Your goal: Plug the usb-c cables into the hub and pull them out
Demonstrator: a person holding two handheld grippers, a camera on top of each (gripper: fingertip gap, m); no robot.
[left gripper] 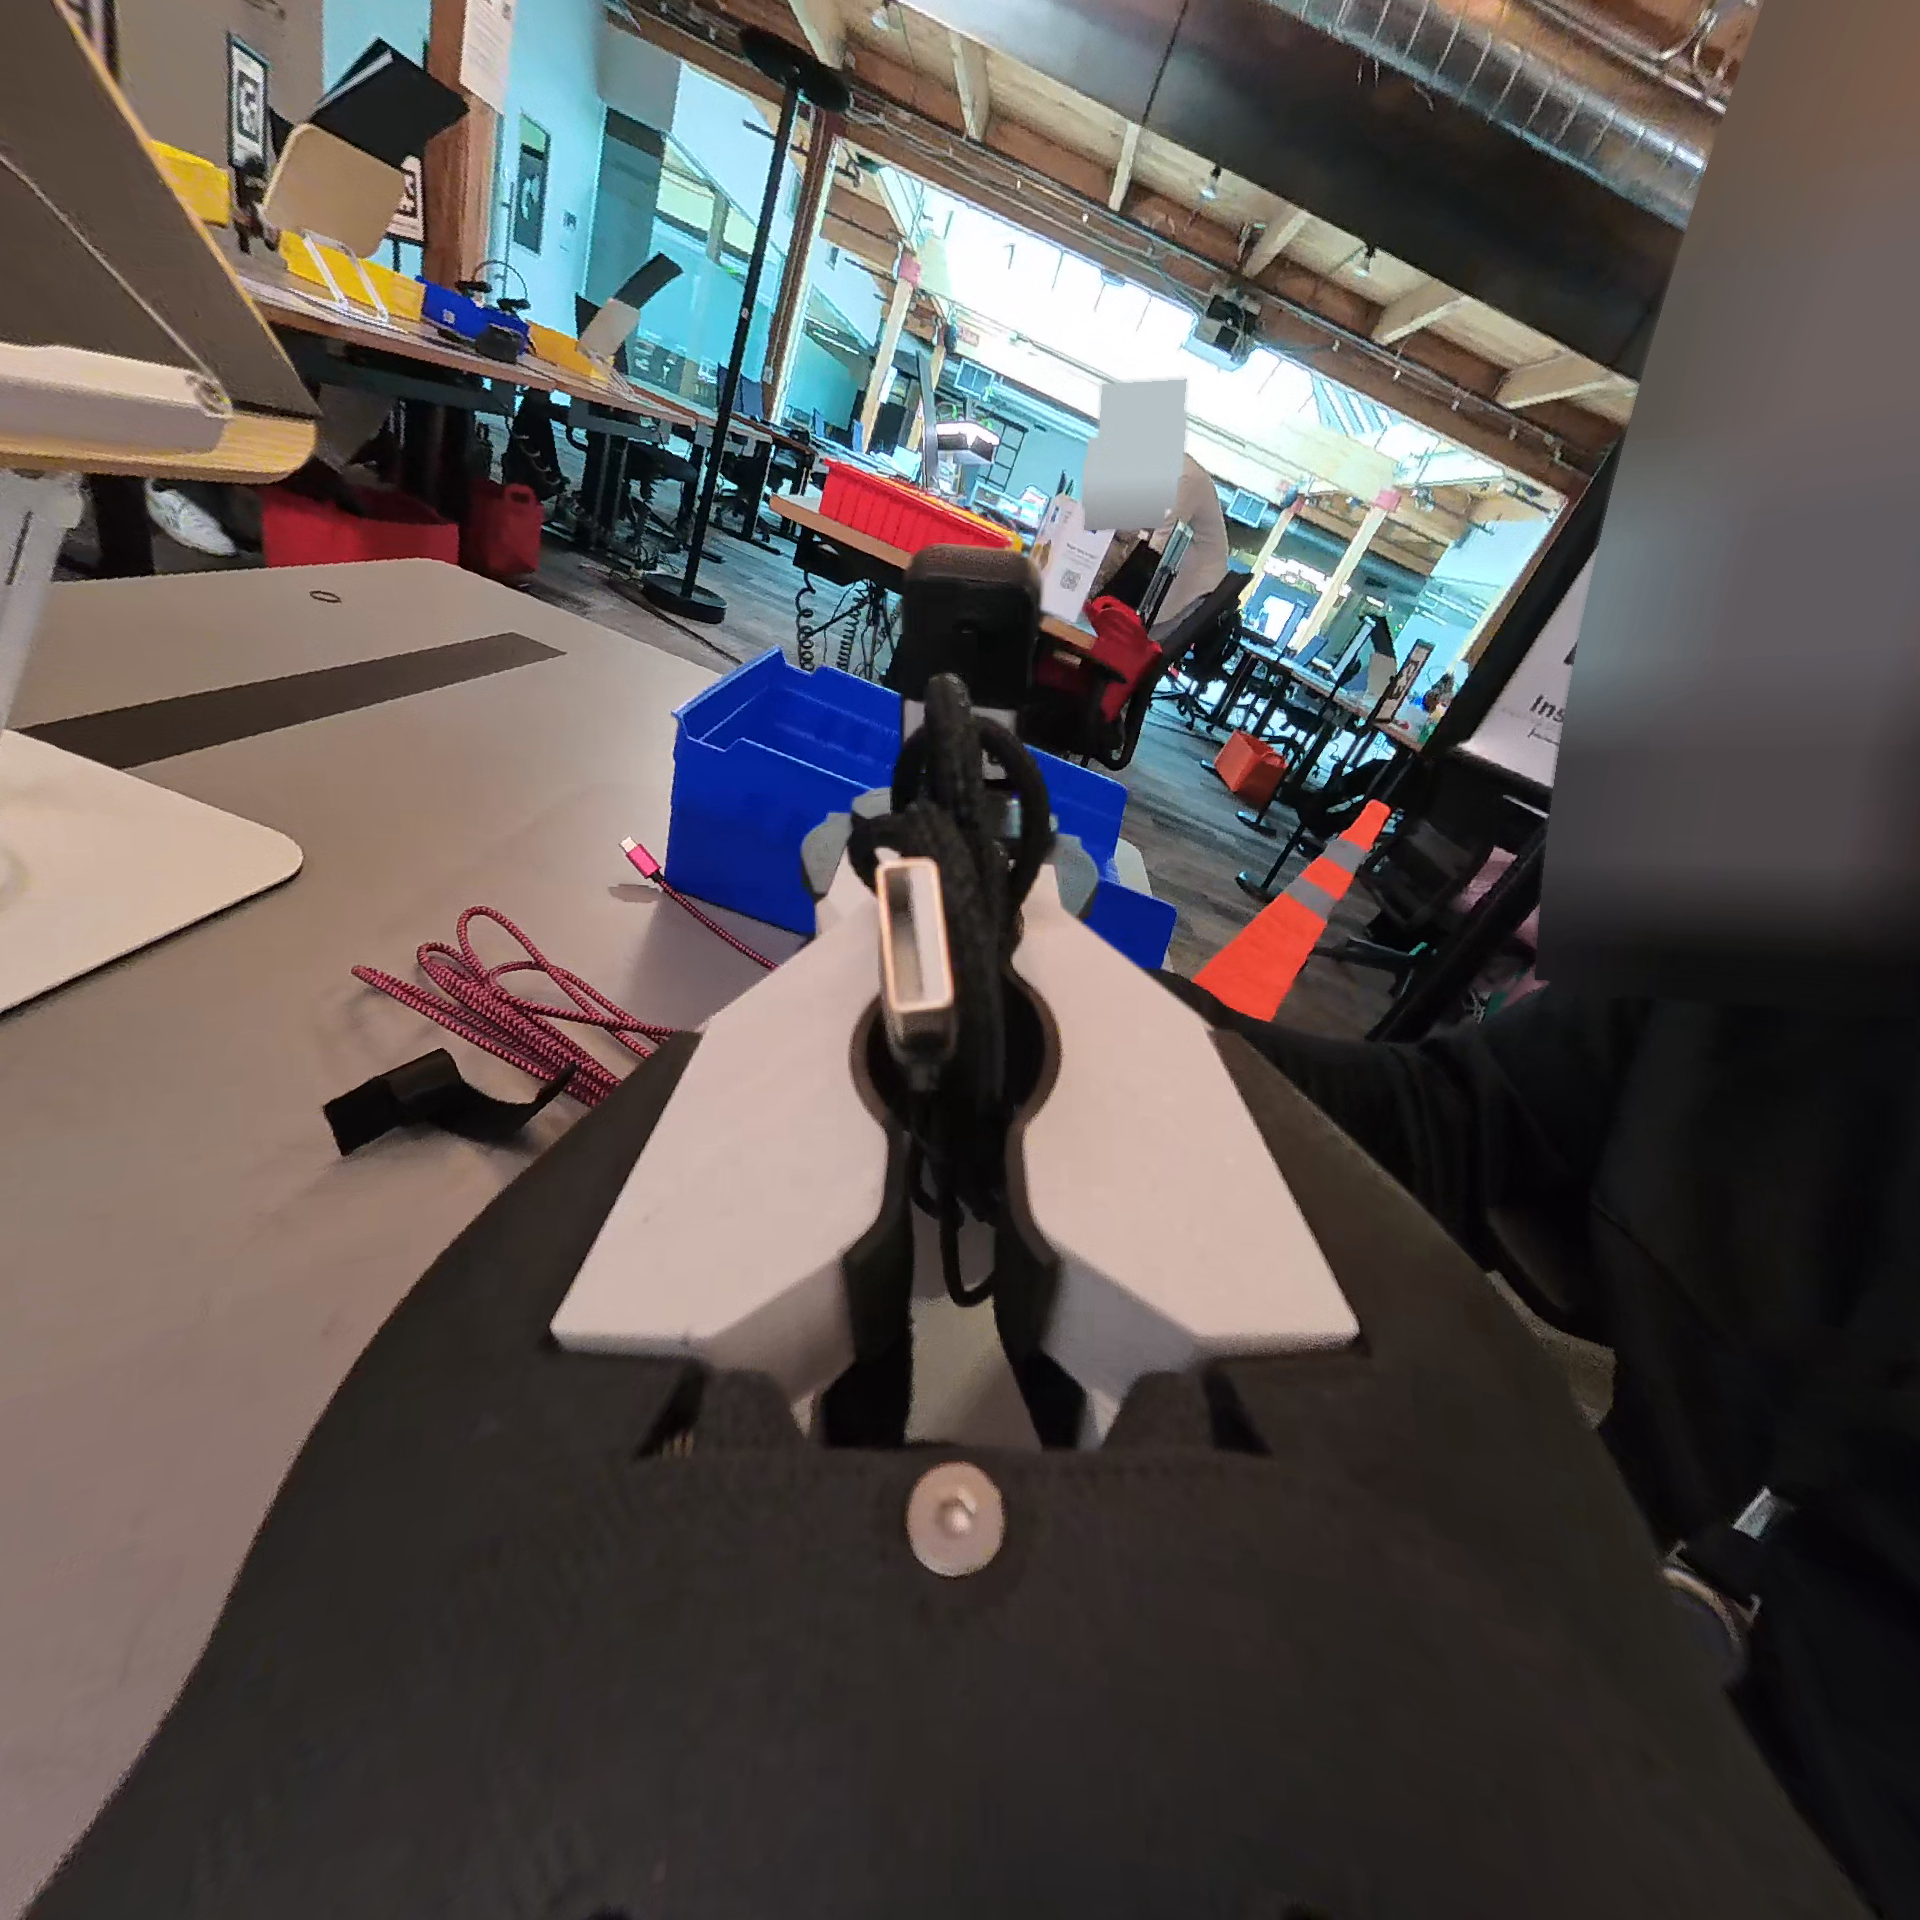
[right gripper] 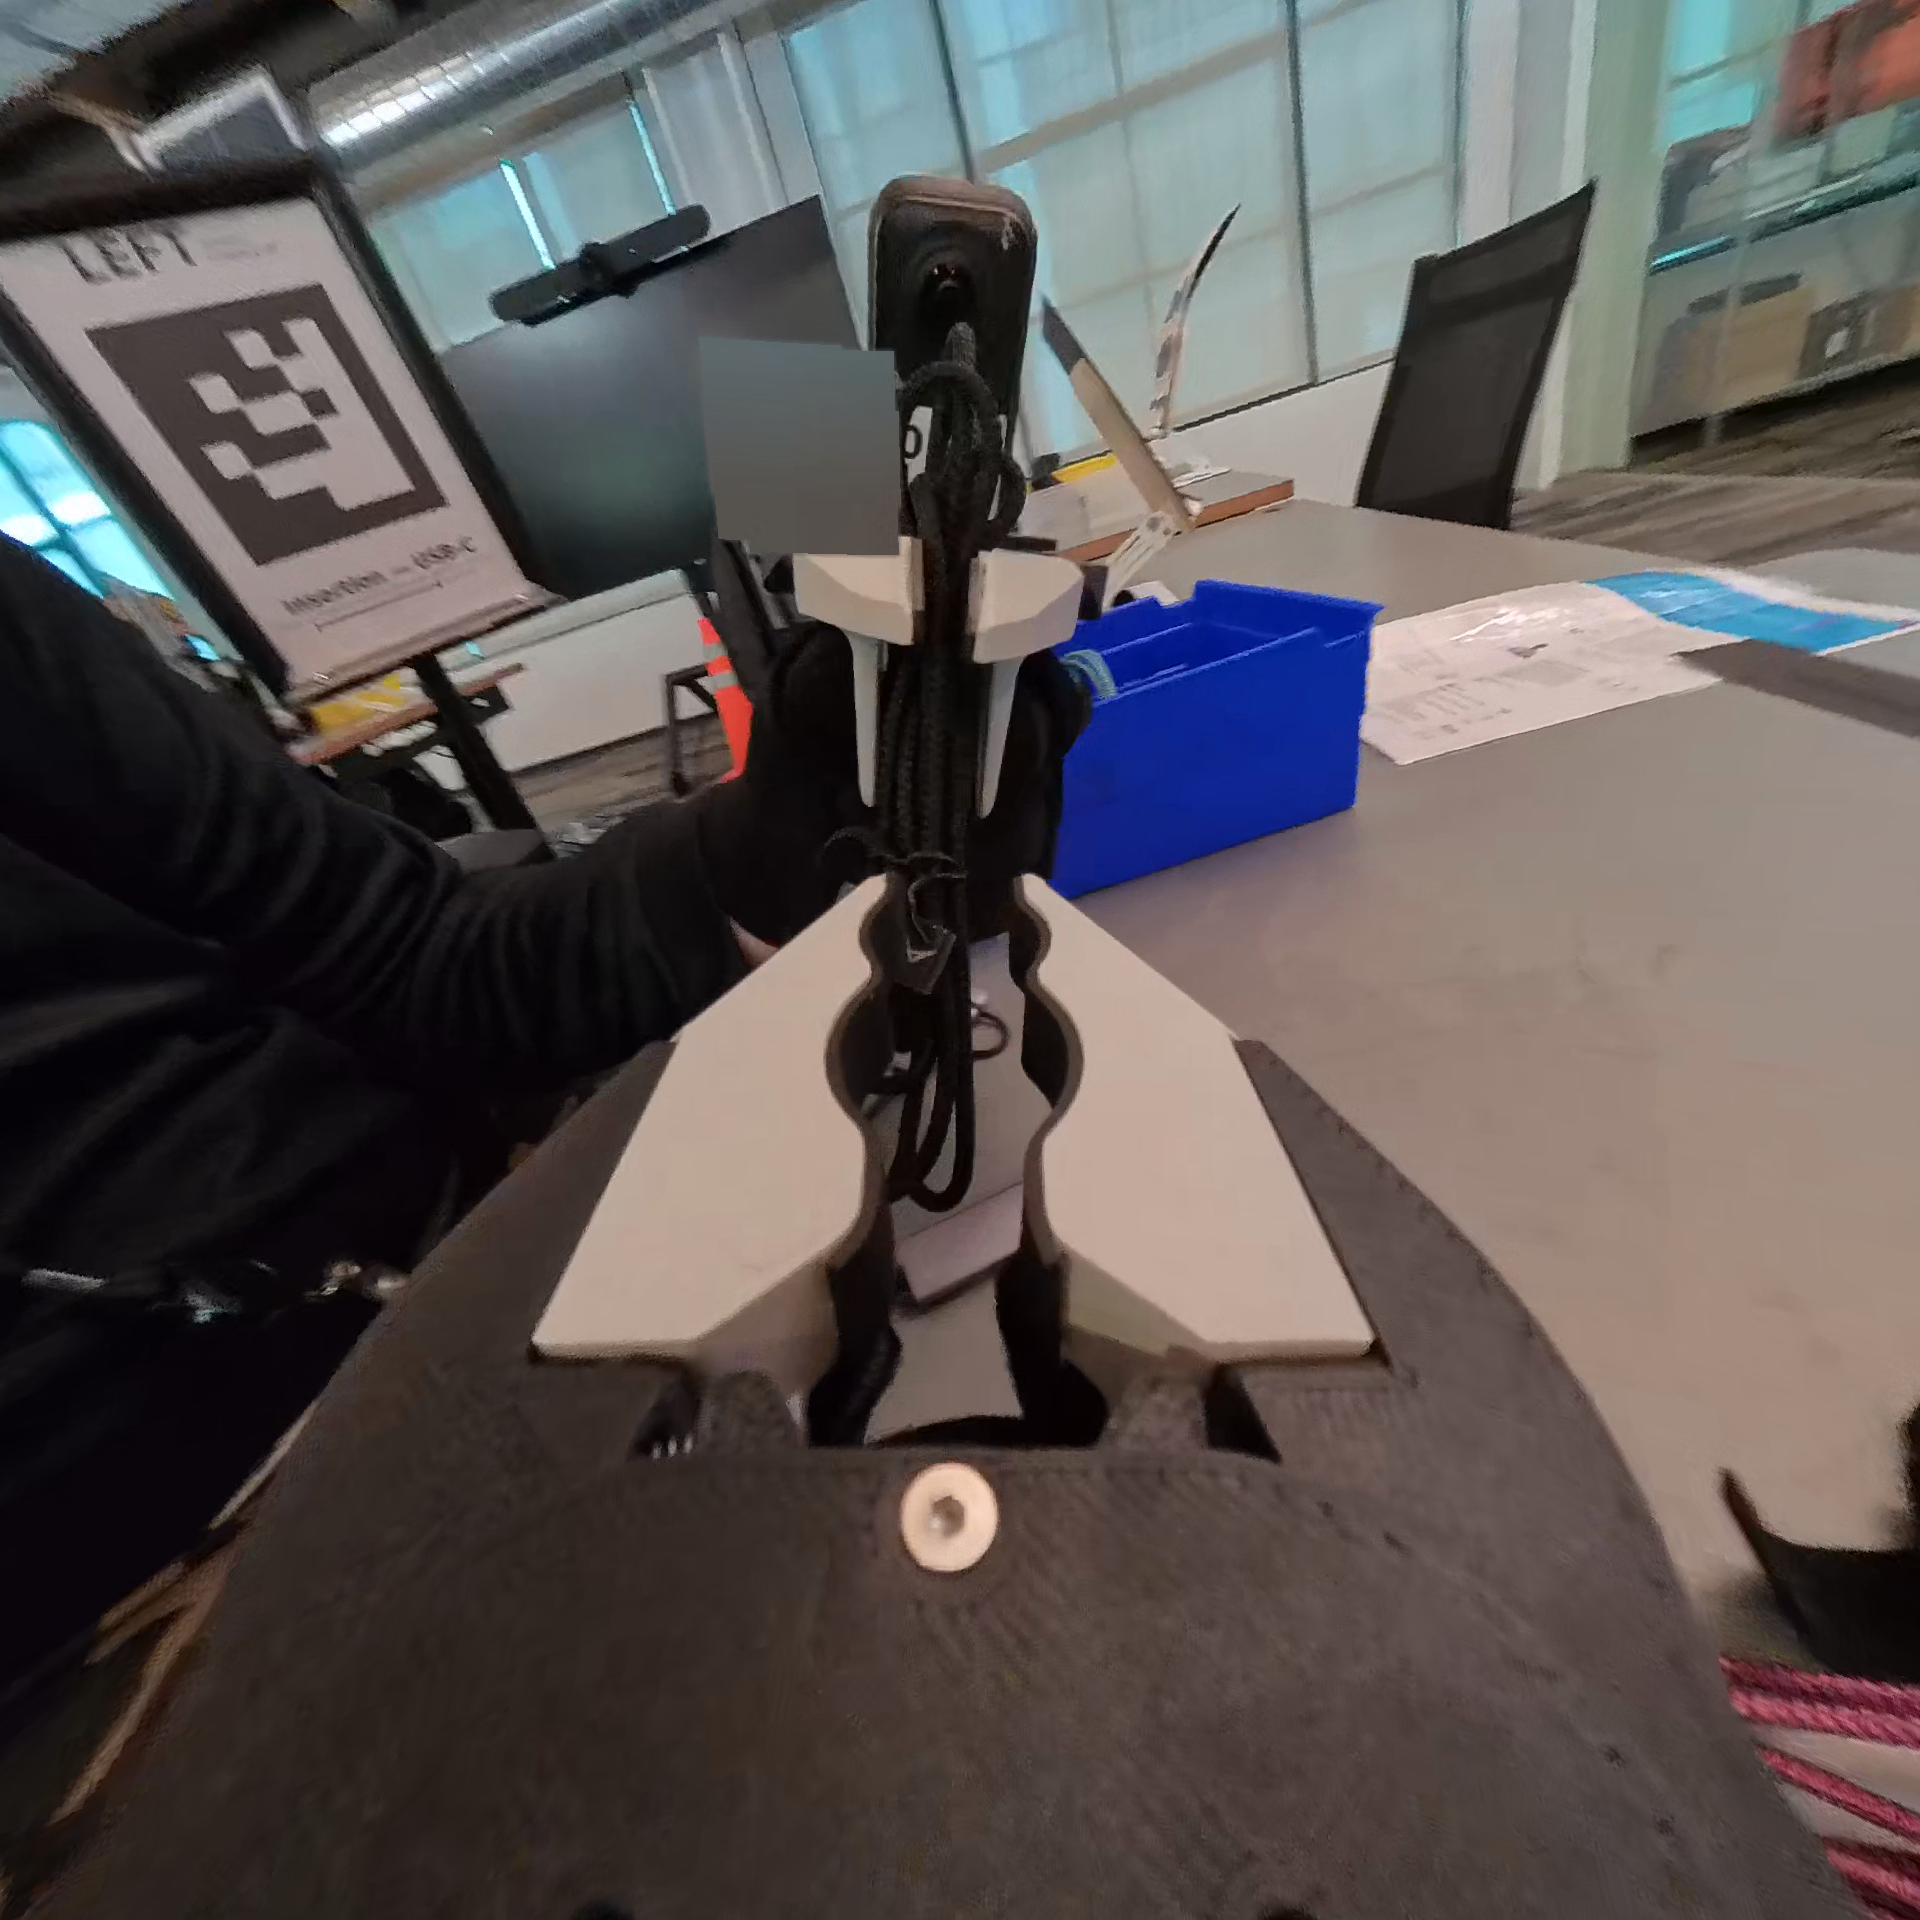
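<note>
Blue bin [left gripper: 769, 800] on grey table [left gripper: 343, 727]; orange traffic cone [left gripper: 1294, 925] on floor beyond; printed paper sheets [right gripper: 1538, 665] beside bin.

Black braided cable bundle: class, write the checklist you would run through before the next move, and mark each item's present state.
1. Left hand-held gripper shut on the black braided cable bundle: ok.
2. Right hand-held gripper pinching the bundle firmly: cannot tell.
3. Bundle free of loops: not ok, it is tangled.
4. Silver metal hub ports facing outwards: cannot tell.
5. Pink braided cable lying loose on the grey table, plug free: ok.
</note>
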